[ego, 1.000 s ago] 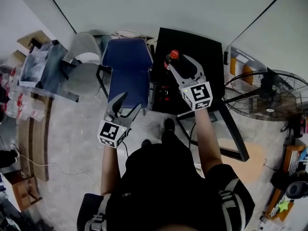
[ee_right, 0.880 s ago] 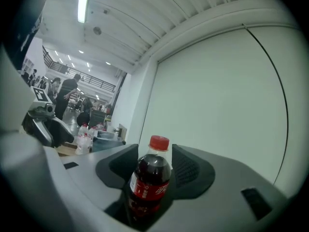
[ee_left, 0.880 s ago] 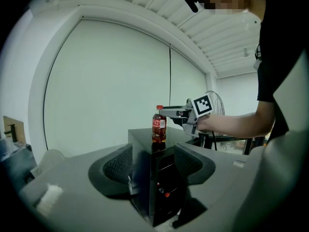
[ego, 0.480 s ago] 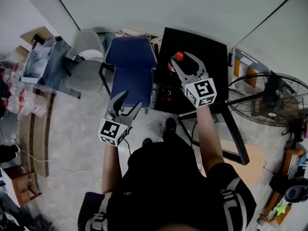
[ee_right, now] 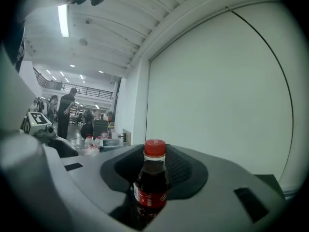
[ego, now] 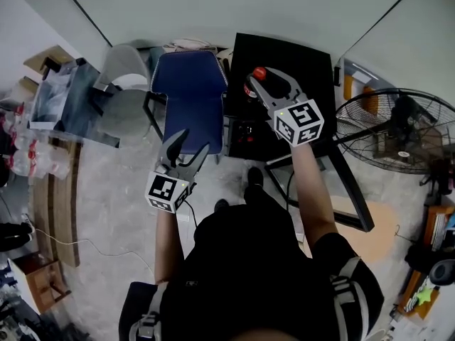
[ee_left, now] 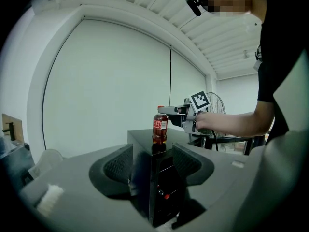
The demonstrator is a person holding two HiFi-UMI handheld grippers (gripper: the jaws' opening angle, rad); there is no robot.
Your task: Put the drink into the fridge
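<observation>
**Closing on the drink bottle [ee_right: 150, 187] atop the fridge [ego: 306, 59]**

Nearest the person, the left gripper [ego: 192, 144] hangs low, its jaws spread wide with nothing between them, probably free to work the fridge door. Farther out, the right gripper [ego: 263, 82] reaches level. Its jaws have just been closing on the drink bottle, and the pads seem to be against its sides. The bottle stands upright near the front left corner of the fridge's top, placed for a straight lift.
</observation>
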